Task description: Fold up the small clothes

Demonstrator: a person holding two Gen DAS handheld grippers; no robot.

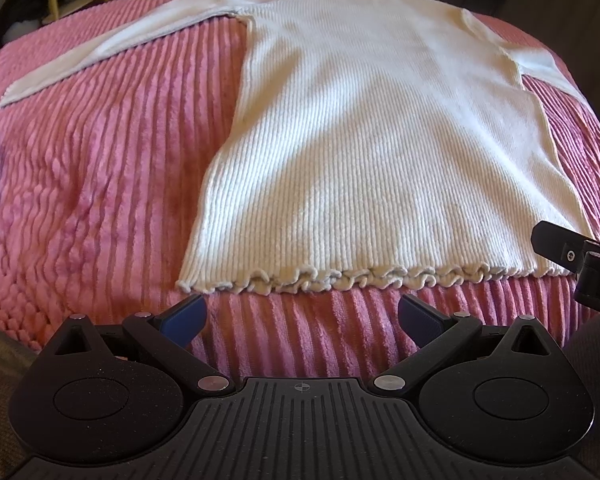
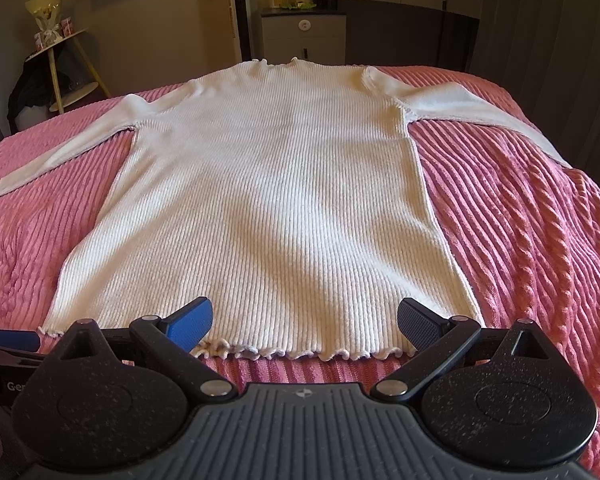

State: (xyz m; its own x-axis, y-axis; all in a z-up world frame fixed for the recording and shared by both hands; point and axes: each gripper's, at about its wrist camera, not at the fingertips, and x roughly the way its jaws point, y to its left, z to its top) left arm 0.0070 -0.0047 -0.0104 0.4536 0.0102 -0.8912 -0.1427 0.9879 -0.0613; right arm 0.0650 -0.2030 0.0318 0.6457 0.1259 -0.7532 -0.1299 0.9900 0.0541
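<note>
Left tongs (image 1: 302, 320) agape | right tongs (image 2: 304, 322) agape | sweater (image 2: 260, 200) flat ahead, hem seemingly untouched

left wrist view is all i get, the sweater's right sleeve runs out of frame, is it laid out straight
Observer: Yes. The right wrist view shows the right sleeve of the white ribbed sweater spread outward across the pink blanket, flat.
Operator: where's the right claw
Observer: The right claw is open over the ruffled hem, gripping nothing.
Operator: anything past the bed
Observer: A grey cabinet stands beyond the collar.
</note>
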